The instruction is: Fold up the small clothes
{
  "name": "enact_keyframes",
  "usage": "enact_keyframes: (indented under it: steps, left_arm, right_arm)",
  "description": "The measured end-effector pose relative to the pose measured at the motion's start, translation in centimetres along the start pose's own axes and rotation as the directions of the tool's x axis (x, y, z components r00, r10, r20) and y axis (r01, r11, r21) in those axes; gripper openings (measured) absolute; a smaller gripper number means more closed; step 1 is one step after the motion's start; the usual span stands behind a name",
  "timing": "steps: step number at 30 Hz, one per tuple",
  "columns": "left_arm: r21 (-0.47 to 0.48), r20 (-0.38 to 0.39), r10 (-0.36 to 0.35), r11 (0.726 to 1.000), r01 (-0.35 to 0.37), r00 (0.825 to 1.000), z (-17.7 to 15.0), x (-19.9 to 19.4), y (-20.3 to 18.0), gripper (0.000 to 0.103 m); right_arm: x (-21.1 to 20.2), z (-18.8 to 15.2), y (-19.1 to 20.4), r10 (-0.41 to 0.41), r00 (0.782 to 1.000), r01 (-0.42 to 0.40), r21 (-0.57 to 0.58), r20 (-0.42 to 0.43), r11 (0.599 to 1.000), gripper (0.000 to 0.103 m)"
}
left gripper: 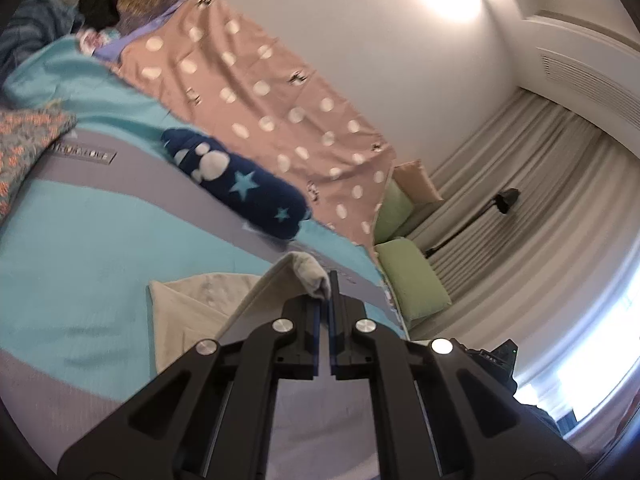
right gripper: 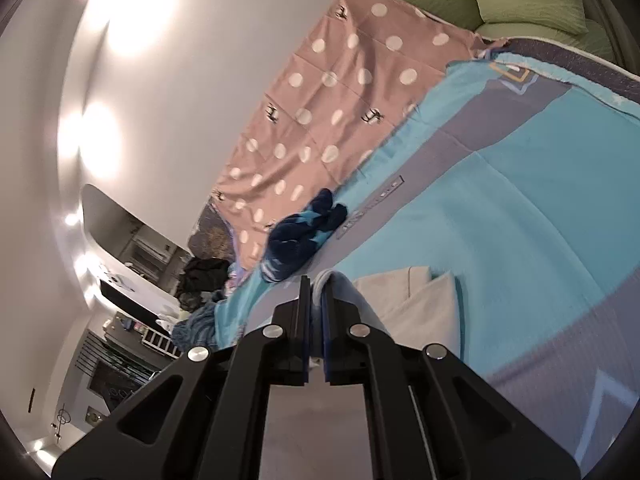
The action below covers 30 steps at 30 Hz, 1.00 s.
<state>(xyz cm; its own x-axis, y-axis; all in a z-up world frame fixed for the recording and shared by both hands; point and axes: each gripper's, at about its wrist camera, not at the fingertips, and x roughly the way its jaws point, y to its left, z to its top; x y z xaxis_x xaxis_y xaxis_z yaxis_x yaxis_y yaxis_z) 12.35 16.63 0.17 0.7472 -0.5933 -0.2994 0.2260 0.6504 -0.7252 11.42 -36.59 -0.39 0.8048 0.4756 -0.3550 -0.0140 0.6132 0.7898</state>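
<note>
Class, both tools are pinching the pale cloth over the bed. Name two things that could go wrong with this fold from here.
1. The left tool grips only a small bunched corner of the pale cloth, which might slip free.
2. The right tool holds its edge separately; uneven pulling could skew the fold.

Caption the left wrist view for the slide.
Left gripper fingers shut on a corner of the pale garment, lifted over the turquoise-and-grey bedspread.

Open turquoise bedspread point(left gripper: 80, 216) stretches beside the pale cloth point(left gripper: 188, 304), while a rolled navy starred garment point(left gripper: 236, 184) and dotted pink sheet point(left gripper: 280, 112) crowd the far side.
</note>
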Motion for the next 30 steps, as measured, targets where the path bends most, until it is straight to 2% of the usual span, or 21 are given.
enact_keyframes:
  steps: [4, 7, 8, 10, 12, 14, 16, 20, 24, 25, 28, 30]
  left_arm:
    - [-0.032, -0.042, 0.063, 0.997, -0.064, 0.997, 1.2, 3.8, 3.1, 0.003]
    - [-0.042, -0.077, 0.133, 0.99, -0.136, 0.988, 1.9, 6.1, 5.4, 0.008]
    - [-0.049, -0.092, 0.155, 0.986, -0.16, 0.984, 1.9, 6.9, 6.3, 0.011]
    - [-0.055, -0.115, 0.175, 0.982, -0.182, 0.978, 1.9, 7.7, 7.5, 0.015]
    - [-0.035, -0.124, 0.183, 0.981, -0.189, 0.975, 1.8, 8.0, 7.9, 0.025]
    - [0.021, -0.083, 0.23, 0.973, -0.23, 0.97, 1.7, 7.3, 7.8, 0.052]
    - [0.052, -0.054, 0.235, 0.971, -0.232, 0.97, 1.8, 6.2, 7.7, 0.052]
    - [0.081, -0.039, 0.241, 0.968, -0.237, 0.97, 2.0, 4.6, 7.8, 0.058]
    - [0.1, -0.135, 0.252, 0.966, -0.24, 0.958, 1.5, 5.5, 9.3, 0.06]
    - [0.106, -0.175, 0.262, 0.963, -0.246, 0.949, 1.2, 6.3, 10.0, 0.061]
    - [0.107, -0.248, 0.265, 0.964, -0.245, 0.932, 0.8, 8.5, 11.3, 0.061]
    - [0.095, -0.273, 0.243, 0.97, -0.225, 0.931, 0.9, 9.6, 11.9, 0.061]
  right_arm:
    - [4.0, 1.5, -1.1, -0.042, 0.999, 0.042, -0.005, -0.031, 0.999, 0.004]
    - [7.2, 2.1, -2.3, -0.09, 0.993, 0.09, -0.002, -0.075, 0.996, 0.006]
    - [8.3, 2.2, -2.9, -0.121, 0.988, 0.122, 0.0, -0.093, 0.993, 0.008]
    - [9.3, 2.1, -3.6, -0.209, 0.975, 0.208, -0.029, -0.079, 0.978, 0.018]
    - [9.0, 2.0, -4.1, -0.266, 0.963, 0.262, -0.079, -0.052, 0.962, 0.021]
    - [8.5, 2.1, -4.6, -0.3, 0.953, 0.294, -0.106, -0.042, 0.95, 0.021]
    - [7.8, 2.3, -4.9, -0.326, 0.945, 0.319, -0.134, -0.035, 0.938, 0.021]
    - [8.3, 2.0, -4.4, -0.342, 0.936, 0.315, -0.236, -0.084, 0.919, 0.03]
    - [10.5, 1.0, -3.0, -0.386, 0.908, 0.294, -0.411, -0.161, 0.863, 0.037]
    - [11.5, 1.0, -3.0, -0.395, 0.898, 0.28, -0.443, -0.192, 0.852, 0.04]
    - [13.6, 1.5, -3.1, -0.39, 0.884, 0.243, -0.46, -0.257, 0.854, 0.041]
    - [15.4, 2.3, -3.6, -0.356, 0.88, 0.197, -0.439, -0.316, 0.877, 0.045]
